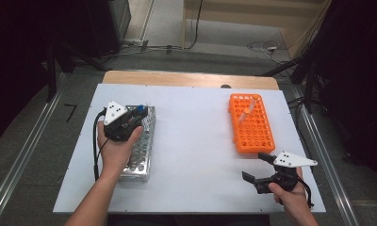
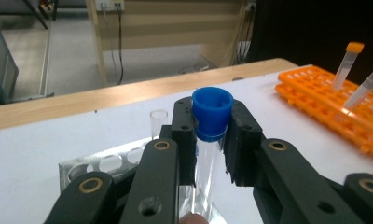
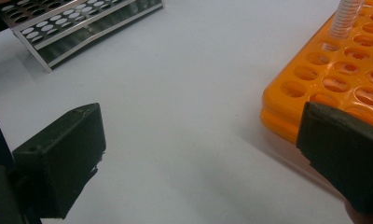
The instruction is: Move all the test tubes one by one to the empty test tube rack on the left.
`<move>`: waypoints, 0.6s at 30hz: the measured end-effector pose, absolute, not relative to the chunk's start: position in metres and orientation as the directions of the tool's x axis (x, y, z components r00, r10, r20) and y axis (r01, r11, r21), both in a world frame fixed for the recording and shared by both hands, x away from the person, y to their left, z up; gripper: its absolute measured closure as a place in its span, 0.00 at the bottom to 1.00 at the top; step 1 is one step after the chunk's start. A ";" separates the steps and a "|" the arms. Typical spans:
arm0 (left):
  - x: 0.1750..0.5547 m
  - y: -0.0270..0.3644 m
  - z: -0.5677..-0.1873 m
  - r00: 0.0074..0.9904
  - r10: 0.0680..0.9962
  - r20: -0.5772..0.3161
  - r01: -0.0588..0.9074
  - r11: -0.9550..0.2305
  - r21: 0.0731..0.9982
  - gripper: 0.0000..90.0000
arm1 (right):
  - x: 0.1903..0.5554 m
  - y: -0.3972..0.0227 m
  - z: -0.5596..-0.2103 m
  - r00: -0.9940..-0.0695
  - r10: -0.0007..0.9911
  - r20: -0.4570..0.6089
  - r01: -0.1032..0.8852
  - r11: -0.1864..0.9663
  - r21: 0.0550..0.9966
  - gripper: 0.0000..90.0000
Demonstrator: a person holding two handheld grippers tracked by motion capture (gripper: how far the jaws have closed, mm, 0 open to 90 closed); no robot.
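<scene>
Clamping a clear tube with a blue cap [image 2: 212,112], the left gripper [image 2: 211,135] is seen in its own view with both black jaws pressed against the tube just below the cap. The tube is held upright over the metal rack [image 2: 105,163], whose round holes lie just beneath and behind the jaws; a second, uncapped clear tube [image 2: 158,122] stands in that rack nearby. In the high view the left gripper [image 1: 125,123] is placed over the far end of the metal rack [image 1: 142,155] at the left of the white table [image 1: 191,141].

The right gripper [image 1: 259,172] is held low near the table's right front edge, its jaws spread wide with nothing between them. The orange rack [image 1: 250,123] is found just beyond it, with two orange-capped tubes [image 1: 249,109] leaning in its far holes. In the right gripper view one jaw is seen just beside the near corner of the orange rack [image 3: 334,79].
</scene>
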State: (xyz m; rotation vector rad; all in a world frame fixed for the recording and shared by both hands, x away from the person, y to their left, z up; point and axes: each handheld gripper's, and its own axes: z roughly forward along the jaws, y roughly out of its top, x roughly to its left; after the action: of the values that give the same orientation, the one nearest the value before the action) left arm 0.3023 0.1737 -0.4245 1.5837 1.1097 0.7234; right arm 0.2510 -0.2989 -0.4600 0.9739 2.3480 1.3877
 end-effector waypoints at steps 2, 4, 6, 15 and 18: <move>0.302 0.172 -0.426 0.385 0.921 -0.062 0.313 -0.067 0.947 0.85 | 0.251 -0.299 -0.460 -0.749 0.652 0.117 0.418 0.329 0.847 0.00; 0.301 0.171 -0.427 0.377 0.925 -0.052 0.326 -0.080 0.942 0.84 | 0.252 -0.298 -0.461 -0.750 0.651 0.115 0.417 0.331 0.847 0.00; 0.300 0.169 -0.427 0.370 0.928 -0.045 0.333 -0.087 0.939 0.84 | 0.252 -0.298 -0.461 -0.751 0.650 0.115 0.417 0.331 0.846 0.00; 0.298 0.163 -0.427 0.392 0.919 -0.052 0.358 -0.100 0.928 0.73 | 0.252 -0.299 -0.461 -0.747 0.654 0.121 0.422 0.326 0.846 0.00; 0.295 0.163 -0.425 0.395 0.916 -0.071 0.366 -0.086 0.927 0.57 | 0.253 -0.300 -0.460 -0.743 0.658 0.120 0.421 0.320 0.849 0.00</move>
State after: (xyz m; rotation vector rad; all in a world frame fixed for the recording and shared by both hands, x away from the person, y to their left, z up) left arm 0.2955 0.1630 -0.4255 1.6554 1.1471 0.6903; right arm 0.2526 -0.2999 -0.4604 0.9793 2.3394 1.3892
